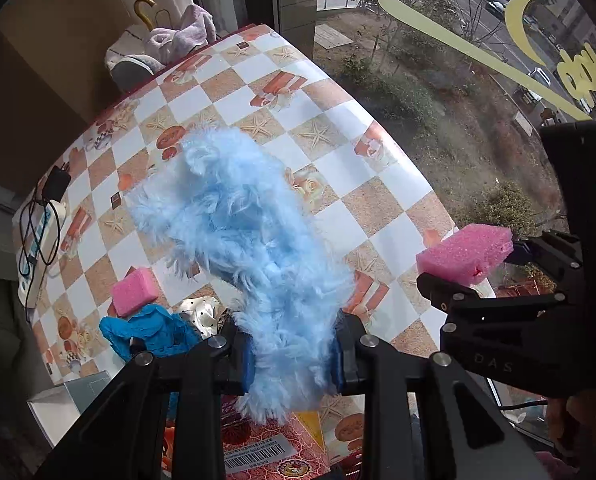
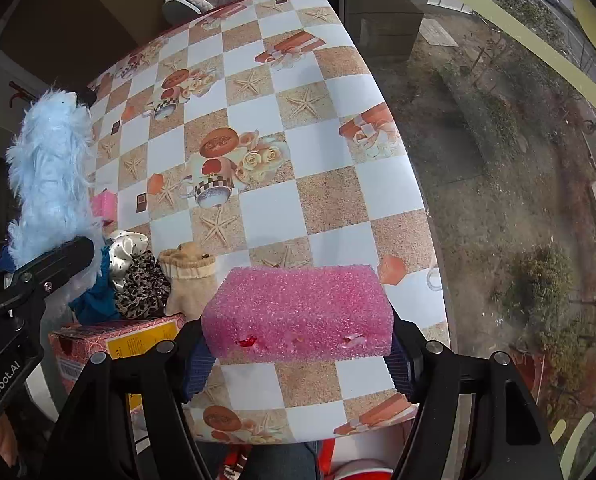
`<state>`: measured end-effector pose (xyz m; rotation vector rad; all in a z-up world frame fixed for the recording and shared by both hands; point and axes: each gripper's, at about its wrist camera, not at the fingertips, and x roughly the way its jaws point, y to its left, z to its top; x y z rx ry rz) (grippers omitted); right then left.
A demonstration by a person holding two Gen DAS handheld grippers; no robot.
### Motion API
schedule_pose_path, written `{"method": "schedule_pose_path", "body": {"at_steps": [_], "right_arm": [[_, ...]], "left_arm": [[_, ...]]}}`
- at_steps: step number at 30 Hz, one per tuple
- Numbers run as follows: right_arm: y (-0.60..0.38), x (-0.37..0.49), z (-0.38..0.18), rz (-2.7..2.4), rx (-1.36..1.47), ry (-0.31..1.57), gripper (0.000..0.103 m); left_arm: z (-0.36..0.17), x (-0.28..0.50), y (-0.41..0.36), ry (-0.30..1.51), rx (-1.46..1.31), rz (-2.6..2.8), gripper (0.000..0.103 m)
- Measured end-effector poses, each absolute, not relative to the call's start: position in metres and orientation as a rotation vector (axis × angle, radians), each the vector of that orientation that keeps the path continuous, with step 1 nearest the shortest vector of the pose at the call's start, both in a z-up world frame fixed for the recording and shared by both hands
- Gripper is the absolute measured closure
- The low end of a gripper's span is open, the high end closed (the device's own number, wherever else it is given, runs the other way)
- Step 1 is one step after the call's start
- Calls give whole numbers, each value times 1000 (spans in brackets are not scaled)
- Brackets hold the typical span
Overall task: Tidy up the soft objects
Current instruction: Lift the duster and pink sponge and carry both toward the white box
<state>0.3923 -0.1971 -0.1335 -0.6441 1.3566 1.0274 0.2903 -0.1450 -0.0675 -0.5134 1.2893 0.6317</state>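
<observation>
Checkered table beside a window | left gripper pinching blue fluffy cloth, which runs up toward 11 o'clock above the tabletop | right gripper pinching pink sponge, held level over the near edge | second sponge on the table at 8 o'clock

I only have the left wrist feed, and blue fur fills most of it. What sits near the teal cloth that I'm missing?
Observer: A leopard-print scrunchie lies beside the teal cloth.
Operator: Anything else there?
Observer: A beige sock next to the scrunchie, behind a red box.
Operator: Is the right gripper's sponge intact?
Observer: The right gripper holds the pink sponge by its ends; the near face shows small tears.
</observation>
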Motion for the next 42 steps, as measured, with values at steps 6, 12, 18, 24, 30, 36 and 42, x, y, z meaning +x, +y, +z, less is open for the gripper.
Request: {"method": "schedule_pose_path", "body": {"at_steps": [6, 12, 18, 24, 30, 36, 42], "right_arm": [[-211, 402, -144, 1029, -659, 1377, 31], [-220, 407, -152, 1023, -683, 1373, 31], [-234, 405, -152, 982, -669, 1372, 31], [-259, 384, -159, 903, -648, 1393, 31], [-290, 347, -161, 851, -654, 1414, 31], [-302, 299, -163, 898, -698, 1433, 31], [-300, 245, -165, 1027, -798, 1441, 31]], "left_arm": [[-73, 305, -178, 1332, -502, 551, 72], [-79, 310, -203, 1364, -488, 484, 72], [-82, 305, -221, 1390, -441, 394, 72], [-86, 282, -250, 1398, -359, 233, 72], [-82, 237, -288, 1382, -255, 70, 72], [-77, 185, -300, 1367, -224, 50, 72], [-66, 129, -294, 1336, -243, 103, 72]]}}
